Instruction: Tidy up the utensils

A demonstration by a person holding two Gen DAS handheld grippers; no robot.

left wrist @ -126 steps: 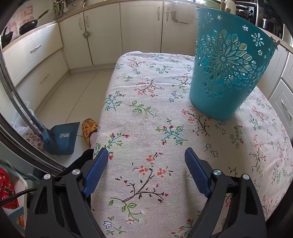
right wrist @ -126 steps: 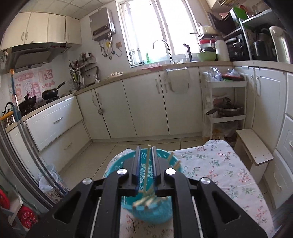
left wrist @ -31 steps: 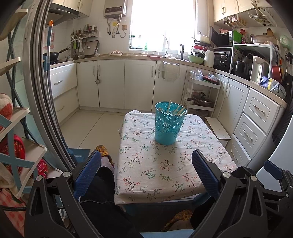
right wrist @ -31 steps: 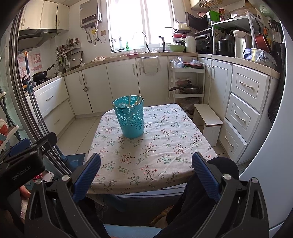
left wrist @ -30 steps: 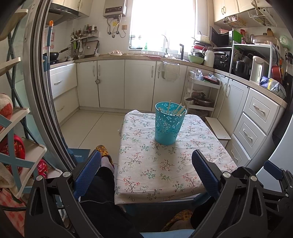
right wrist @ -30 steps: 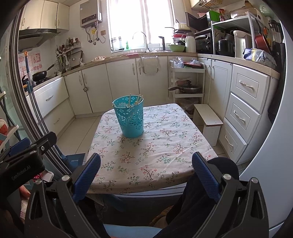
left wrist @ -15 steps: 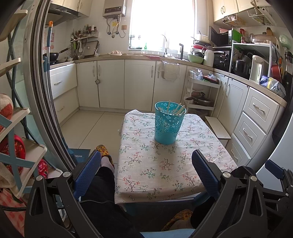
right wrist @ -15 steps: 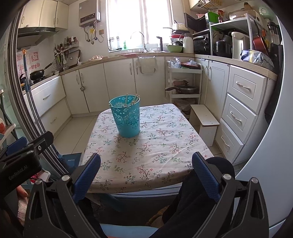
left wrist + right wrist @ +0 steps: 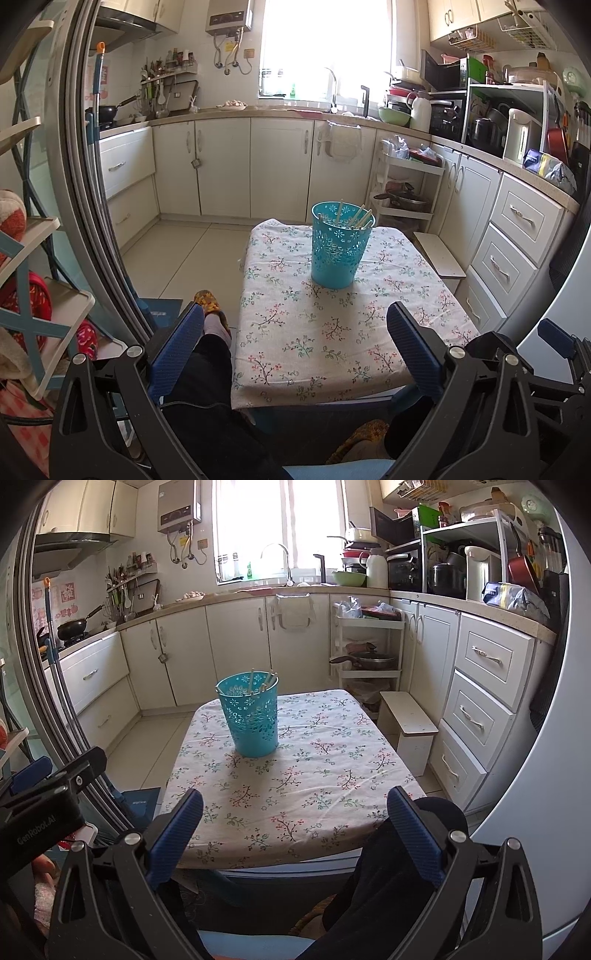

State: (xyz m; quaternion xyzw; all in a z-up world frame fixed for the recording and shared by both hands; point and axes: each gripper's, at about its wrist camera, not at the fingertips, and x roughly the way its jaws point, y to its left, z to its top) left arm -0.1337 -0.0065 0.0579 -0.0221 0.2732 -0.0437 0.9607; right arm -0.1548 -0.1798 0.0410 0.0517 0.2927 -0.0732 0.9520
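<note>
**Chopsticks in the basket, both grippers empty**

A table with a flowered cloth carries a teal basket holding chopsticks. The left gripper and right gripper hover near the table's front edge, fingers wide, holding nothing.

Pale wooden chopsticks in perforated teal plastic basket: only tips visible, count unclear. Near edge of floral-clothed table hidden behind gripper fingers.
</note>
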